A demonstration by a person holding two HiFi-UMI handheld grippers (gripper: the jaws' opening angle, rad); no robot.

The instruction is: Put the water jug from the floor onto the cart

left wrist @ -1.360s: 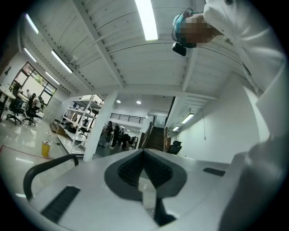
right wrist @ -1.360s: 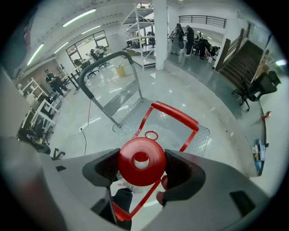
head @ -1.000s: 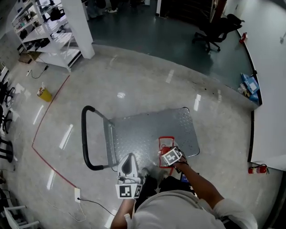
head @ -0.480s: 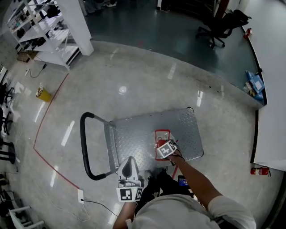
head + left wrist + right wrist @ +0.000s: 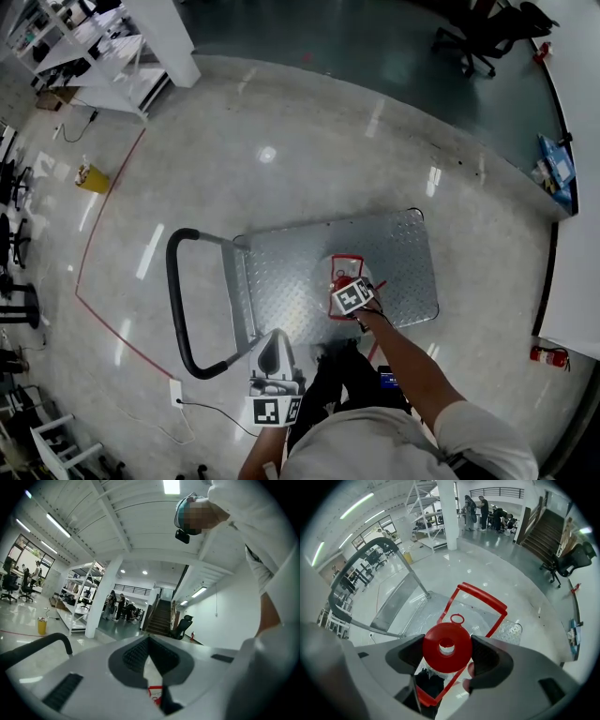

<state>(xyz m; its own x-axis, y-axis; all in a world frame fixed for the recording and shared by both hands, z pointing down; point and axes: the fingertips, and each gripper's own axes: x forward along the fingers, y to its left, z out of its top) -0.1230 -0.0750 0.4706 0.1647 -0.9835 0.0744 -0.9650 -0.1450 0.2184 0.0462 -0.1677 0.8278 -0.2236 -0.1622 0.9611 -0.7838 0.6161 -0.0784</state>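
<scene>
While the right gripper (image 5: 349, 289) grips the water jug (image 5: 343, 277) from above, its two jaws press on either side of the round red cap (image 5: 436, 656), as the right gripper view shows. The jug's clear body and its red carrying frame (image 5: 483, 597) hang over the near edge of the cart (image 5: 300, 272), a grey studded platform with a black loop handle (image 5: 173, 291) at the person's left. Whether the jug's base touches the deck cannot be told.

The left gripper (image 5: 273, 337) is held low beside the person's body, off the cart's near corner and well apart from the jug. Its jaws are together at the tips with nothing between them.

Each gripper carries a cube of square black-and-white markers (image 5: 353, 297). A scrap of red-and-white label (image 5: 154, 693) shows below the left jaws, too small to read.
</scene>
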